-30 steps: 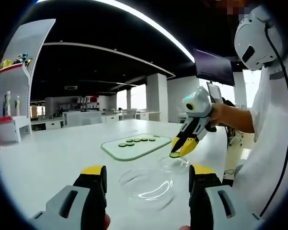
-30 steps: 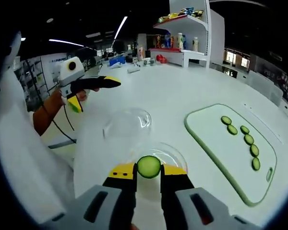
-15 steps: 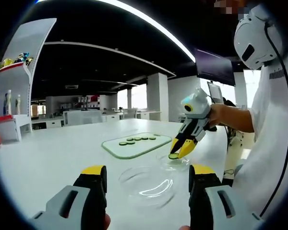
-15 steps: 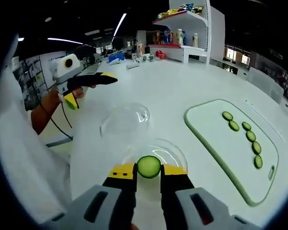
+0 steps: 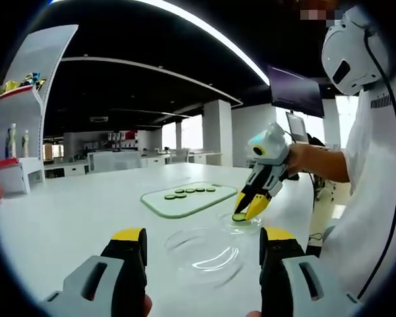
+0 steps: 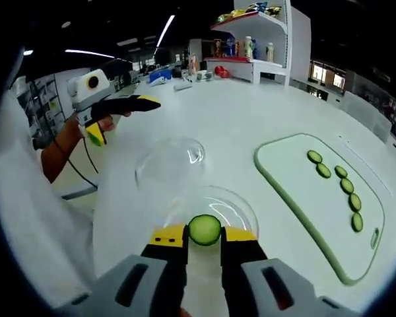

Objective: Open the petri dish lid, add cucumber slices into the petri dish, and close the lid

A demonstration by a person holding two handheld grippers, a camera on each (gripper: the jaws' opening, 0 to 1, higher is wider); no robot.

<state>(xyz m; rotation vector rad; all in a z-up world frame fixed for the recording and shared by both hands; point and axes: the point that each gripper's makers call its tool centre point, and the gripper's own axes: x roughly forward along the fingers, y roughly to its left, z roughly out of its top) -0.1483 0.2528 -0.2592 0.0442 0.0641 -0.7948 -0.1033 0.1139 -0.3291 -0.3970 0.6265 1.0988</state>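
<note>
The right gripper (image 6: 204, 239) pinches a cucumber slice (image 6: 204, 230) over the open petri dish (image 6: 214, 207); its lid (image 6: 169, 163) lies beside it. Five slices rest on the cutting board (image 6: 297, 188). The left gripper (image 5: 203, 246) gapes, holding nothing.

Open-plan interior with a dark ceiling (image 5: 152, 86) carrying long linear light strips (image 5: 211, 36), and a broad white counter (image 5: 66, 218) running through the foreground. A white shelving unit (image 6: 264, 49) stands beyond the counter's far edge, holding bottles (image 6: 251, 51) on one level and assorted packets on top. White square columns (image 5: 218, 132) and bright windows (image 5: 191, 134) line the far side, with further white desks (image 5: 112, 162) before them.
</note>
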